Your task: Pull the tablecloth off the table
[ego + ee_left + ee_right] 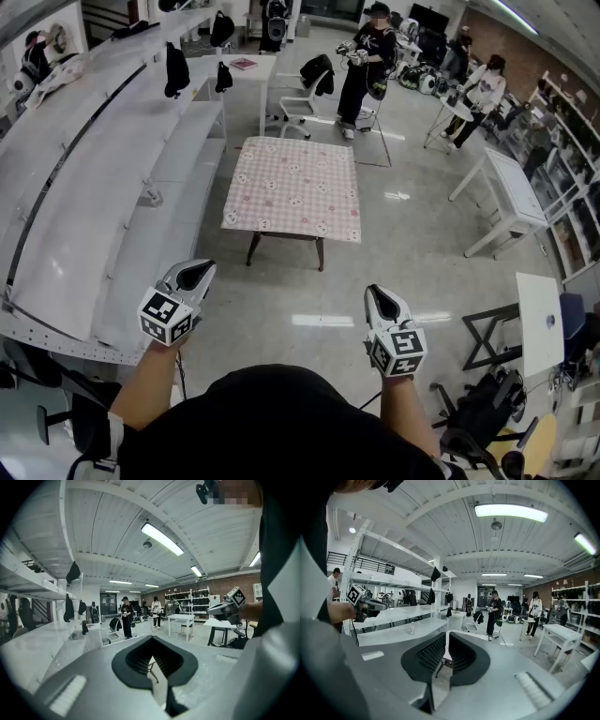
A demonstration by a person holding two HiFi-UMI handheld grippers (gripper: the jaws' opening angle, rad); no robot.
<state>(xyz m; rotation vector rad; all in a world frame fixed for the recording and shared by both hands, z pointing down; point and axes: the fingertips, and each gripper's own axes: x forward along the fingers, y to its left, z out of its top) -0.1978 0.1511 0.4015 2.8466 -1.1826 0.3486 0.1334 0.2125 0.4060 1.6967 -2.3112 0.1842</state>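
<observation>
Clearly the job has not begun. From the head view, the pink checked tablecloth [292,187] lies flat and square over the small table [321,253], covering the whole top with its edges hanging evenly, and nothing stands on it. The table sits out on the shiny floor [403,281], well apart from the person, whose left gripper [192,274] and right gripper [382,302] are held out in front at about the same height, both aimed towards it and neither near the cloth. Along the left gripper view, the two dark pads have drawn together to a thin slit with nothing caught in it; only the distant table's legs show through the gap. Along the right gripper view it is the same: pads closed on each other, empty, with a sliver of the far table visible between them. What is left, by my reckoning, is everything: walking up to the table, spreading the jaws, pinching the near edge or corners of the cloth, and drawing it off the top.
</observation>
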